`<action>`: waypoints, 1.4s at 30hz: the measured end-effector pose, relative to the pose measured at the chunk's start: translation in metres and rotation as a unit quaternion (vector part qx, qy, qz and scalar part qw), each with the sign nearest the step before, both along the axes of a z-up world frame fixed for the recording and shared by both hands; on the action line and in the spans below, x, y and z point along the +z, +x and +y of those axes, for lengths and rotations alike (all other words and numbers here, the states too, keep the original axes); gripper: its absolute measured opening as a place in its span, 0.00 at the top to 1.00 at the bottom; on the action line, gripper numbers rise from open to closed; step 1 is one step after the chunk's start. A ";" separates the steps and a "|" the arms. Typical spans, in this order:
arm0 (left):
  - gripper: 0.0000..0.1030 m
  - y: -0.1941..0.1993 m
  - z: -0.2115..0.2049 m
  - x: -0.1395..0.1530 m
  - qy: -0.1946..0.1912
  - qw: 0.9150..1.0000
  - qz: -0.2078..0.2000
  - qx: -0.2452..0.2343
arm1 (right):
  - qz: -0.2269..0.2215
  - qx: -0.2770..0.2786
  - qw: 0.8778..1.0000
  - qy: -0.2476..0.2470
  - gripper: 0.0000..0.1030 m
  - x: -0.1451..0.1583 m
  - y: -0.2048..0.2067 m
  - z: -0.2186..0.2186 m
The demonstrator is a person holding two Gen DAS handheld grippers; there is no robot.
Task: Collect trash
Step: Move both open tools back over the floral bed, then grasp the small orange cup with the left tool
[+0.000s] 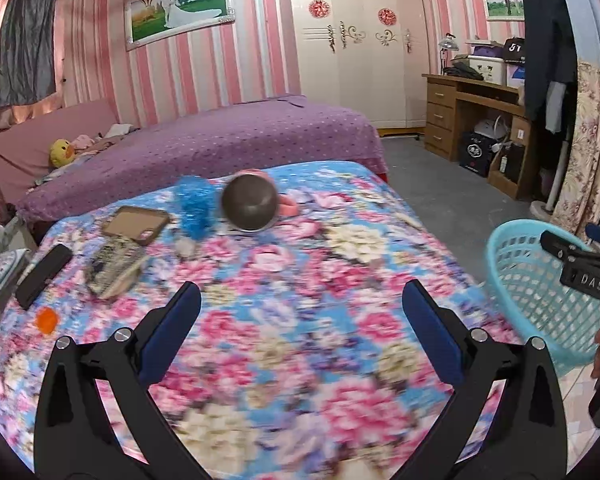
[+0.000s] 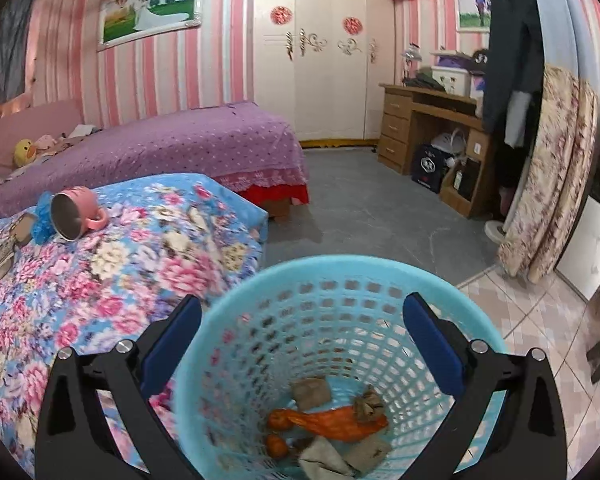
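Your left gripper [image 1: 300,316] hangs over the floral worktop [image 1: 284,340], fingers spread wide and holding nothing. Your right gripper [image 2: 302,330] sits above the blue basket [image 2: 380,276], fingers also apart and empty. The basket stands just off the worktop's right edge; inside lie orange peel [image 2: 340,422] and crumpled brown scraps [image 2: 311,392]. One orange bit [image 1: 46,319] lies near the worktop's left edge.

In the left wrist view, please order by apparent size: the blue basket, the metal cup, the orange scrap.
1. blue basket, though it is partly cut off and nearer the camera.
2. metal cup.
3. orange scrap, clearly smallest.
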State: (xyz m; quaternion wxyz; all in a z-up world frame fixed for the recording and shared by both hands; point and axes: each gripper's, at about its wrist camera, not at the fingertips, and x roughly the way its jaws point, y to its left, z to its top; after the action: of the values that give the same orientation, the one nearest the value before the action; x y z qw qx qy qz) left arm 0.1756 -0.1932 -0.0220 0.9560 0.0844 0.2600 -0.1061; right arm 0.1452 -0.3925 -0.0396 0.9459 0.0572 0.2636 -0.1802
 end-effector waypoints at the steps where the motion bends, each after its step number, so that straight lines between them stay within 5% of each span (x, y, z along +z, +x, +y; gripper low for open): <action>1: 0.05 0.001 0.007 0.001 0.001 1.000 -0.001 0.003 | -0.002 0.002 1.000 0.001 0.04 0.001 0.002 0.006; 29: 0.05 0.063 0.209 -0.022 -0.031 0.991 0.072 0.112 | 0.029 0.089 0.995 0.019 0.04 -0.004 0.071 0.139; 37: 0.05 0.089 0.261 -0.045 -0.033 0.979 0.129 0.154 | 0.042 0.107 0.991 0.068 0.04 -0.007 0.104 0.178; 42: 0.14 0.102 0.295 -0.055 -0.042 0.971 0.146 0.186 | 0.061 0.114 0.991 0.041 0.04 -0.012 0.120 0.202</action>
State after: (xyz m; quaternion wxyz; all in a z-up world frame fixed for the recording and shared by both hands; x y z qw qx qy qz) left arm 0.2772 0.1023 -0.0770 0.9134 -0.0217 0.4032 0.0514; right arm 0.2651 -0.1905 -0.0515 0.9392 0.0540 0.3331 -0.0636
